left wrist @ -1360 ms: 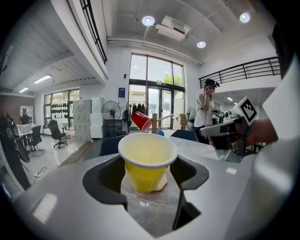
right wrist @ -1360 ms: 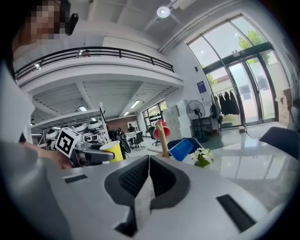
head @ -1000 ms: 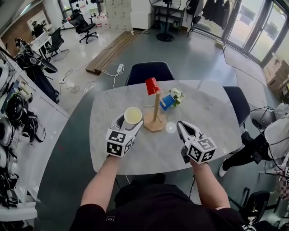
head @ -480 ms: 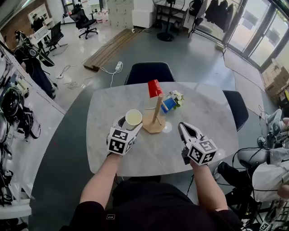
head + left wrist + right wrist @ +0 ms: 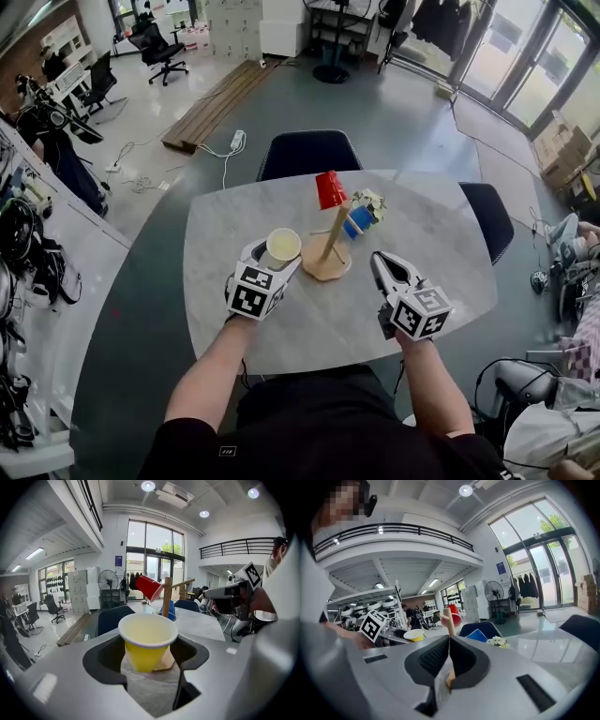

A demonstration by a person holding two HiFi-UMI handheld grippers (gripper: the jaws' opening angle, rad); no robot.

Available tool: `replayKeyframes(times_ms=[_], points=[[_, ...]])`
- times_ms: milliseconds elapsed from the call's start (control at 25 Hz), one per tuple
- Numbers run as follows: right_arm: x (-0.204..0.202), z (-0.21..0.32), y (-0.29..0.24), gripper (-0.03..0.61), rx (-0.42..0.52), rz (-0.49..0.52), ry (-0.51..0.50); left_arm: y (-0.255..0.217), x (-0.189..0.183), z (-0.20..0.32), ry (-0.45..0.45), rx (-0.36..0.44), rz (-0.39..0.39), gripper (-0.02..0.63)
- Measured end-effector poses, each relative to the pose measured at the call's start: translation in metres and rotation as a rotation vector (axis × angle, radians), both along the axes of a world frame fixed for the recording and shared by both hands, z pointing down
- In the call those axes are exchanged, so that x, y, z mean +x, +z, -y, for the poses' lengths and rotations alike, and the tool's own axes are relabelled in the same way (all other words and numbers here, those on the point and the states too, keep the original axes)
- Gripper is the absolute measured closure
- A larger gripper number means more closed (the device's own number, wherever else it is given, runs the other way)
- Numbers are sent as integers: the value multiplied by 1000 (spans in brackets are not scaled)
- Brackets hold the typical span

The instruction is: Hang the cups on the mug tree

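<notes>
Pale marble bench (image 5: 441, 246) amid open office floor. Left tool (image 5: 272, 258) clamped wide on yellow cup (image 5: 282, 244), upright, mouth up, near bench centre. Mug tree (image 5: 330, 246) just right of it, post upright, red cup (image 5: 330, 189) and blue cup (image 5: 354, 222) already hung. Right tool (image 5: 382, 265) pinched shut, empty, beyond the tree. Probably needs tipping onto a free peg.

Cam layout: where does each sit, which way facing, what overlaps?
Head view: on the head, steeply down at the table; both forearms, left gripper, right gripper.
Left gripper view: on that gripper, along jaws holding the yellow cup, toward the mug tree; right gripper at right.
Right gripper view: on that gripper, along shut jaws toward the mug tree; left gripper at left.
Shared: mug tree and red cup, in all three.
</notes>
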State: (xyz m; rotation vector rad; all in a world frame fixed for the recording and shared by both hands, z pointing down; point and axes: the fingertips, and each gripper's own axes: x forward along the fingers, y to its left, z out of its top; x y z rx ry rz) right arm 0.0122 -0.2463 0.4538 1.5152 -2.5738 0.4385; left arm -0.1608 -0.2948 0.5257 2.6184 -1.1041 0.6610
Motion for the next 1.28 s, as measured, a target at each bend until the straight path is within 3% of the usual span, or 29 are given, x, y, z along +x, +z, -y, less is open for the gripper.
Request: replayKeyframes(times_ms=[160, 360, 560, 760, 960, 1280], points=[[1, 10, 0, 565, -8, 4, -8, 2, 6, 7, 25, 1, 33, 307], [8, 24, -6, 565, 2, 15, -23, 18, 11, 11, 56, 5, 157, 307], [20, 34, -2, 565, -4, 26, -32, 16, 21, 20, 71, 42, 229, 307], [27, 35, 1, 565, -5, 26, -59, 19, 28, 24, 61, 47, 263, 308], [42, 37, 1, 565, -7, 40, -57, 22, 25, 22, 9, 8, 249, 308], [43, 34, 5, 565, -19, 52, -78, 34, 19, 19, 4, -2, 347, 308]])
